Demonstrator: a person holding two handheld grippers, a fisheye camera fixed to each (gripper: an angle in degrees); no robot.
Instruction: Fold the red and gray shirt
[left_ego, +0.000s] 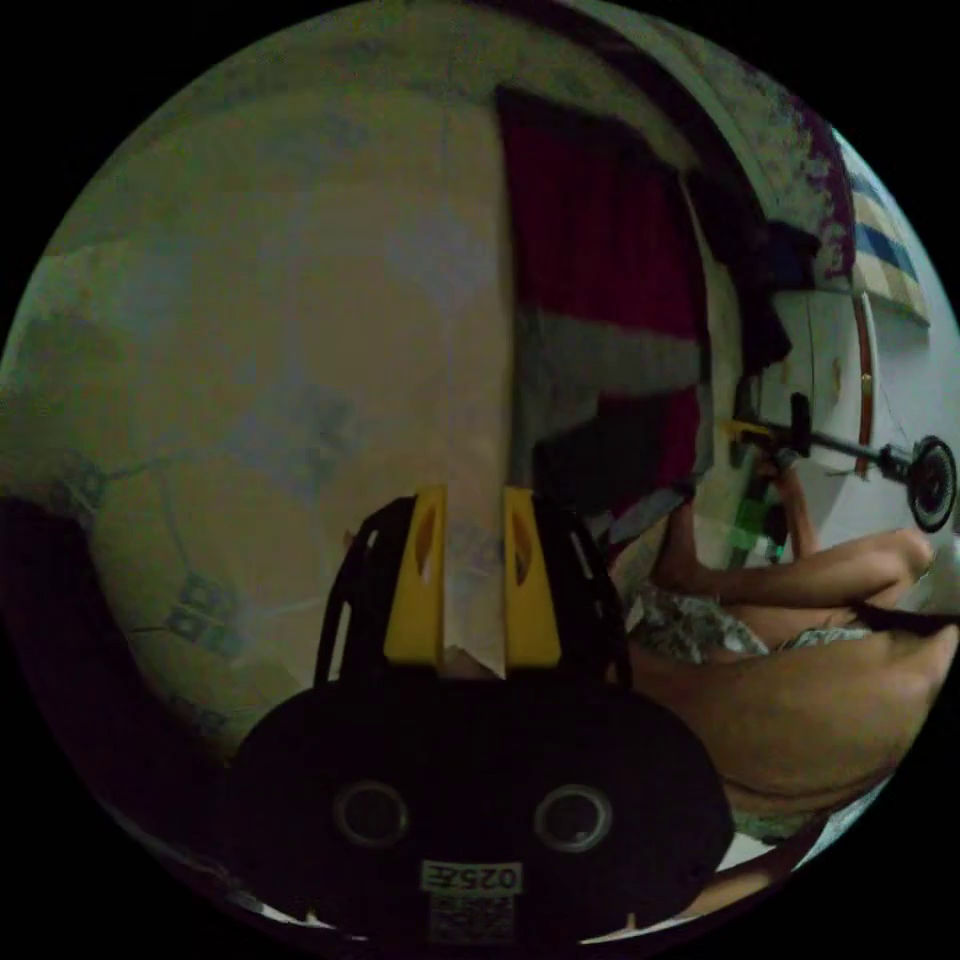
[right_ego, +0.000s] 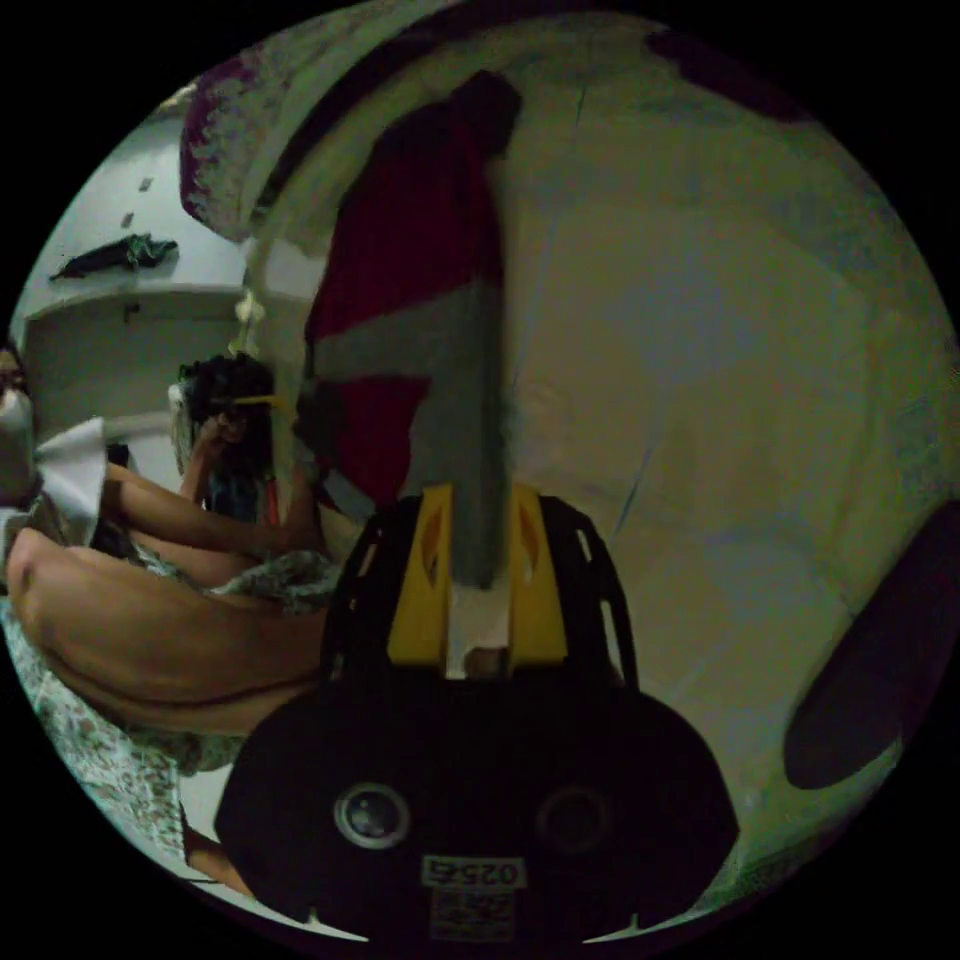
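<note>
Shirt (left_ego: 600, 330) of red and gray hanging lengthwise from 12 toward 6 o'clock over pale bedsheet (left_ego: 300, 350), gray edge pinched between right gripper (right_ego: 478, 520) jaws, left gripper (left_ego: 472, 520) clamped on pale cloth (likely sheet), both pointing at 12.

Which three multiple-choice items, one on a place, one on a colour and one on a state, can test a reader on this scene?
1. In the left gripper view, the shirt shows on which side of the left gripper? A the view's right; B the view's left; C below.
2. Jaw colour? A blue; B yellow; C white.
3. The right gripper: A empty; B holds a cup; C grips the shirt.

A: its red and gray bands lie right of the jaws.
B: both pairs are yellow.
C: gray cloth sits between its jaws.
</note>
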